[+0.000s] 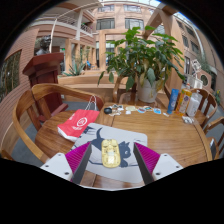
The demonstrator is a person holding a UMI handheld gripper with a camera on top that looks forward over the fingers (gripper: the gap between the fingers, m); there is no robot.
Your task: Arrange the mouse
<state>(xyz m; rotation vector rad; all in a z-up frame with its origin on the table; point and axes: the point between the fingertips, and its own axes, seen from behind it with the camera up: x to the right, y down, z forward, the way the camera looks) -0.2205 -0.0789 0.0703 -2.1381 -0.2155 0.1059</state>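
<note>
A small pale yellow mouse lies on a grey mouse mat on the round wooden table. It stands between my two fingers, whose magenta pads flank it with a gap on each side. My gripper is open around the mouse, which rests on the mat.
A red pouch lies on the table to the left, beyond the fingers. A potted plant stands at the table's far side with small items and a blue can near it. Wooden chairs surround the table.
</note>
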